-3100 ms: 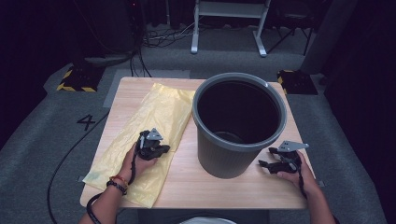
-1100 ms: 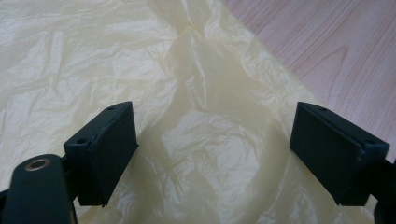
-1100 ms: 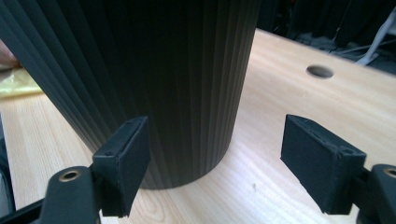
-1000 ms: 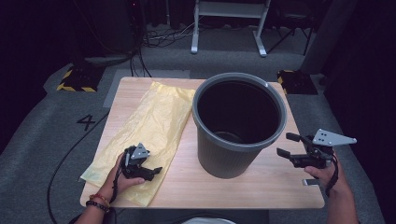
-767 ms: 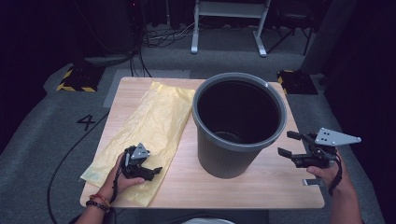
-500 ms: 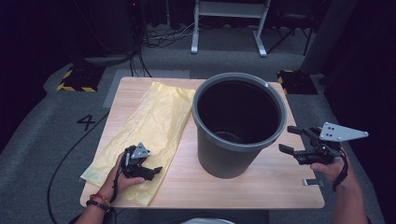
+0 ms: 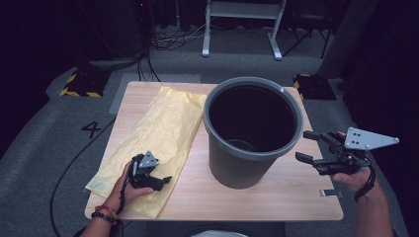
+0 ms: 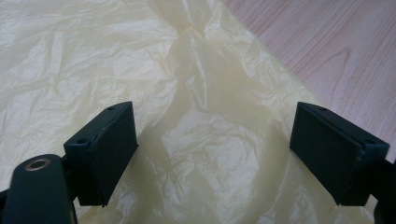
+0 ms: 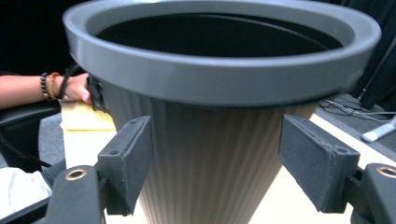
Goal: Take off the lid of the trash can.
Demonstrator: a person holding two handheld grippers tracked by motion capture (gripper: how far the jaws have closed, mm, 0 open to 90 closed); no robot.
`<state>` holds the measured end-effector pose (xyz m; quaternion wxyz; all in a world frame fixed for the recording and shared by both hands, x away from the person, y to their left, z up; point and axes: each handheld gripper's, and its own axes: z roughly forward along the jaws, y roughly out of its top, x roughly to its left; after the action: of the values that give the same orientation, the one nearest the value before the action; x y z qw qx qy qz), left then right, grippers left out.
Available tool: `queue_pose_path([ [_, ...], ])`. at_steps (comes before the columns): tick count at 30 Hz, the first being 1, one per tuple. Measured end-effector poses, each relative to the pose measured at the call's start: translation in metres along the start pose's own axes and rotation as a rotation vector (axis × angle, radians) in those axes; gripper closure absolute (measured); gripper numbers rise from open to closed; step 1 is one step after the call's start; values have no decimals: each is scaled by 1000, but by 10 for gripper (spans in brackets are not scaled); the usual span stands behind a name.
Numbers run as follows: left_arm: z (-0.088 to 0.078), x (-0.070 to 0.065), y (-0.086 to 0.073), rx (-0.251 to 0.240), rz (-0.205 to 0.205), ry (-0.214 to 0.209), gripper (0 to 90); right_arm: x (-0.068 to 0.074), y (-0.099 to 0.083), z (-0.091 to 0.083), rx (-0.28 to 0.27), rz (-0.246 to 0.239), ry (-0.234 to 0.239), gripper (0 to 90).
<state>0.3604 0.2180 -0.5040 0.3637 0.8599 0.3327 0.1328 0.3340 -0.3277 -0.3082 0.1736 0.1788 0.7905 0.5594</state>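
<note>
A: Step in hand? Reads as lining the bin. Yellow plastic bag [image 7: 158, 133] lies flat along the surface's left half, its far end near the far-left corner, its near end at the near-left corner. Grey waste bin [image 7: 253, 129] stands upright right of centre, touching the bag's right edge at the far end.

B: Claws?

A: Left claw [image 8: 212, 158] low over the bag's near end, jaws spread wide, nothing between them but crinkled film. Right claw [image 7: 307, 146] off the bin's right flank, jaws also parted, empty, pointed at the ribbed wall just under the rim.

B: Next move?

A: My guess: left claw drops and pinches one layer of film, not both, so the mouth can open. Right claw steadies the bin or waits at the rim.

B: Room?

A: Tight on the right: only a narrow strip between the bin and the surface's right edge. Bare wood [image 7: 237, 202] along the near edge. Bag's near-left corner sits right at the edge, may slide off.
</note>
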Motion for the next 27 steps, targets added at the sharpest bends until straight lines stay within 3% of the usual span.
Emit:
queue_pose_path([
  [19,0,0,0,0,-1,0,147,22,43,0,-21,-107,18,289],
  [22,0,0,0,2,0,-1,147,27,49,6,-8,-126,68,291],
  [24,0,0,0,2,0,-1,147,31,54,14,26,-145,107,303],
  [25,0,0,0,2,0,-1,147,35,58,24,65,-159,148,337],
  [27,0,0,0,2,-1,-1,147,36,60,29,82,-160,170,352],
])
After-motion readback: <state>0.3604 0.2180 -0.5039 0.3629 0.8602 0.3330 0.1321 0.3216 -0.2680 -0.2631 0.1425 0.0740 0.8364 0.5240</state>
